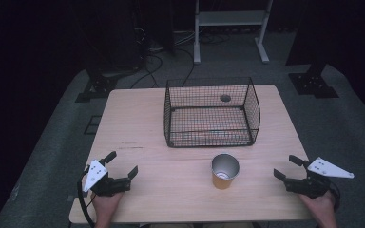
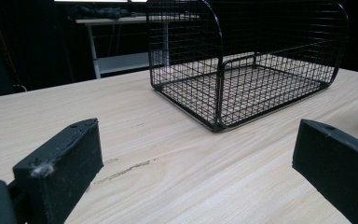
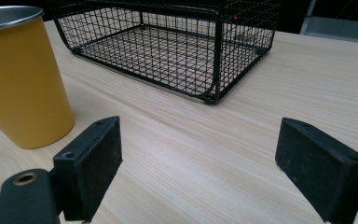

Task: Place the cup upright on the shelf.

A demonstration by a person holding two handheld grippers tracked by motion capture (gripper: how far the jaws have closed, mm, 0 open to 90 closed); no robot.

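Both grippers rest at the near edge of the light wooden table (image 1: 138, 118), each held by a hand coming in from below. Left gripper (image 1: 122, 164), near left: jaws spread wide, nothing between them. Right gripper (image 1: 287, 167), near right: jaws likewise wide apart and empty. Between the two, slightly right of centre, a yellow cup (image 1: 225, 171) with a metal interior stands upright. Just beyond it, apart from it, a black wire basket (image 1: 211, 112) sits at the table's centre, toward the far edge.

Dark room, grey floor (image 1: 342, 133), white shelf frame (image 1: 230, 19).
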